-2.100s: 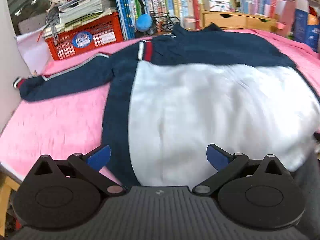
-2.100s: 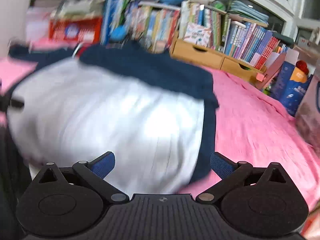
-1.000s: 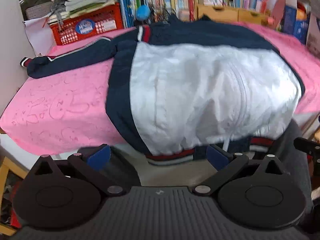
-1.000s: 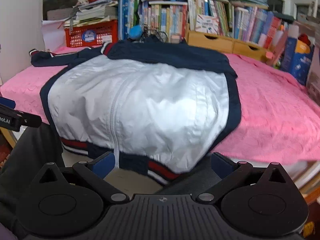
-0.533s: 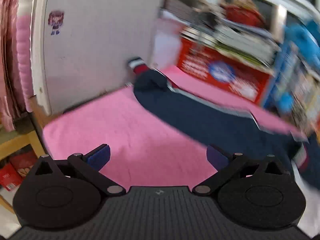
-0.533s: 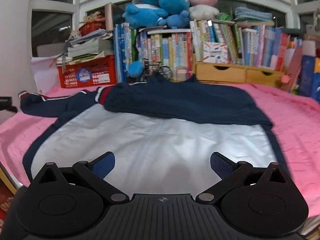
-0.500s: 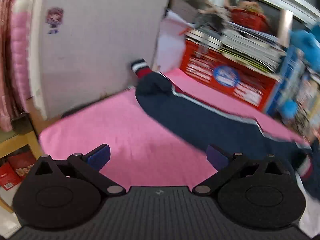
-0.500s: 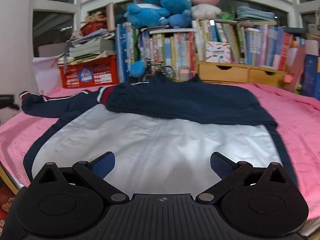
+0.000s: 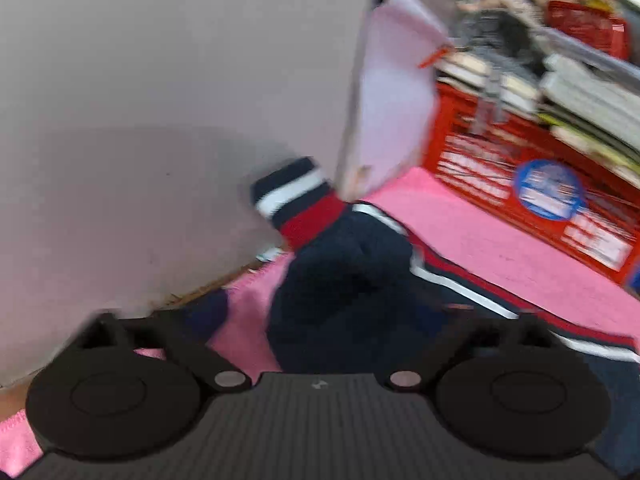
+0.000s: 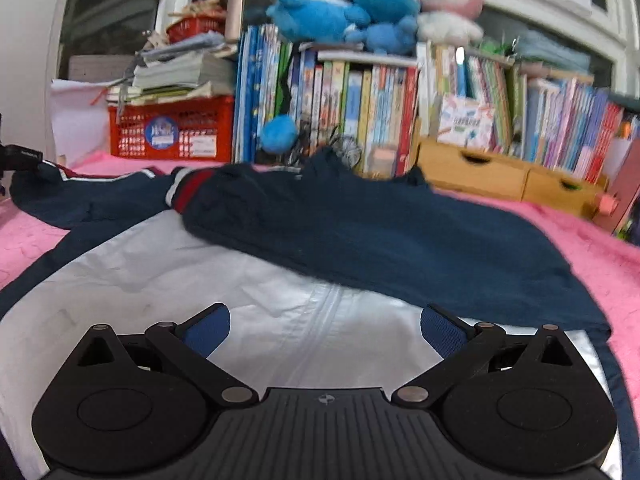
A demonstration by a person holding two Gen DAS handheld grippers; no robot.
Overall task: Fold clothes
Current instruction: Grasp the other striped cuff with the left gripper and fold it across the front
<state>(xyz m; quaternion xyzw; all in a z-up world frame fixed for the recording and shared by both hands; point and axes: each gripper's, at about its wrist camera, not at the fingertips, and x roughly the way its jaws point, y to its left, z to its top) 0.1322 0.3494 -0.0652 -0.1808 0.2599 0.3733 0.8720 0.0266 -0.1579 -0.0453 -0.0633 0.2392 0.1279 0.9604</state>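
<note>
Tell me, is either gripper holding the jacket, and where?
Nothing is gripped yet. The left gripper has just been closing its jaws around the sleeve near its cuff, with a gap left. The right gripper hangs open, empty.

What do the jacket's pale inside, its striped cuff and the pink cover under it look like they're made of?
Jacket lining: probably thin synthetic such as nylon or polyester; silvery sheen, fine crinkles. Striped cuff: seemingly ribbed knit; thick, matte navy, white and red bands, though blurred. Pink cover: likely plush or terry fabric; fuzzy, matte, faintly embossed surface.
</note>
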